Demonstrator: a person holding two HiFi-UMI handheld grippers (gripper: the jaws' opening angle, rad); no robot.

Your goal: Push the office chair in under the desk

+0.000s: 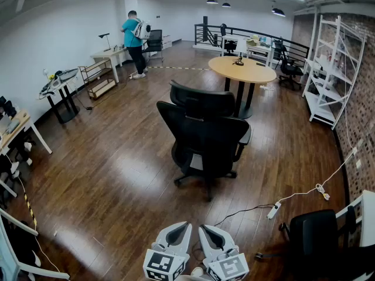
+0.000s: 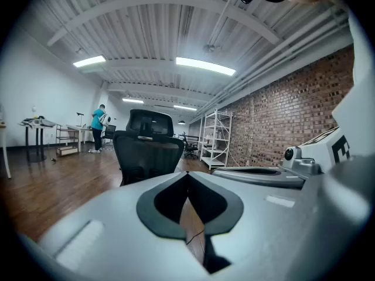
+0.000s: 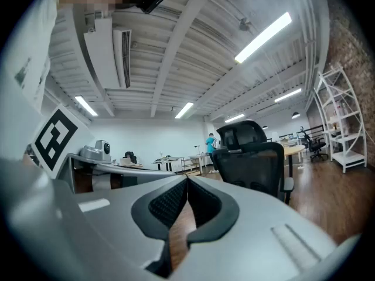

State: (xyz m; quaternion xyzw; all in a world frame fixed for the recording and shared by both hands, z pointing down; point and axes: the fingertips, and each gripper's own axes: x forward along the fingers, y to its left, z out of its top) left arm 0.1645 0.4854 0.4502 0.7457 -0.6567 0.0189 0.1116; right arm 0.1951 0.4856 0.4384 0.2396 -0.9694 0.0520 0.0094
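Note:
A black office chair (image 1: 205, 136) with a headrest stands on the wooden floor in mid-room, its back toward me. Behind it is a round wooden desk (image 1: 242, 70) on a black pedestal. My left gripper (image 1: 180, 228) and right gripper (image 1: 209, 230) sit side by side at the bottom edge of the head view, well short of the chair, both shut and holding nothing. The chair (image 2: 147, 151) fills the middle of the left gripper view, beyond the shut tips (image 2: 187, 174). It appears as the chair (image 3: 253, 160) right of centre in the right gripper view, past the shut tips (image 3: 187, 179).
A white power strip (image 1: 274, 210) and its cable lie on the floor to the right. Another black chair (image 1: 319, 239) stands at the lower right. White shelving (image 1: 334, 69) lines the brick wall. A person (image 1: 133, 41) stands at a far desk; tables line the left wall.

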